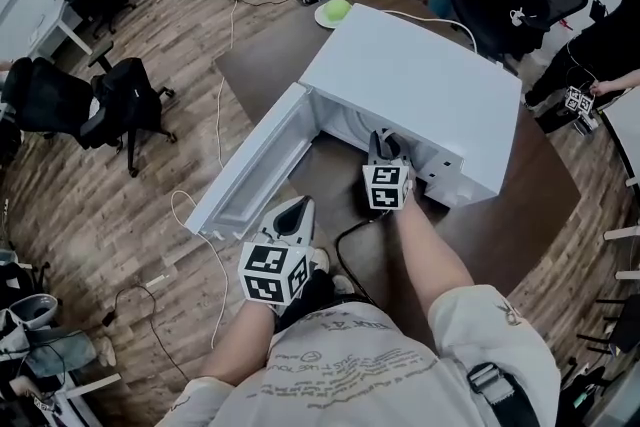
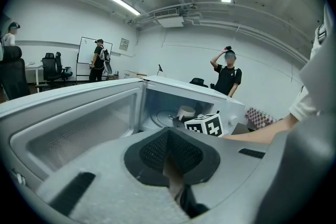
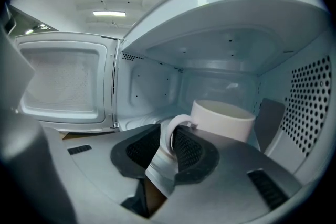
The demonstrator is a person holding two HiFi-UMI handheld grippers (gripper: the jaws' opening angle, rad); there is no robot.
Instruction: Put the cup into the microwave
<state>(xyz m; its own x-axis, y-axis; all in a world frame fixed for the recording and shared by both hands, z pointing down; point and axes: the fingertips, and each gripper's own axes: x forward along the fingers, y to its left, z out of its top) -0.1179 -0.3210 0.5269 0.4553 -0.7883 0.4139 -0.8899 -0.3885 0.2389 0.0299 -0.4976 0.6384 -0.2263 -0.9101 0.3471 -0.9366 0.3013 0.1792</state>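
Observation:
The white cup [image 3: 223, 118] stands upright inside the open white microwave [image 1: 420, 85], toward its back right. My right gripper [image 3: 170, 141] reaches into the cavity with the cup's handle [image 3: 169, 131] between its jaws; the pads lie slack beside it, open. In the head view only the rear of the right gripper [image 1: 385, 153] shows at the microwave's mouth. My left gripper [image 1: 293, 218] hovers outside, in front of the opened door [image 1: 250, 177], shut and empty. The left gripper view also shows the cup [image 2: 185, 112] in the cavity.
The microwave sits on a brown table [image 1: 500, 235], its door swung out to the left. A black cable [image 1: 350, 233] runs across the table in front of it. A green object [image 1: 335, 11] lies behind the microwave. Office chairs [image 1: 130, 110] and people stand around.

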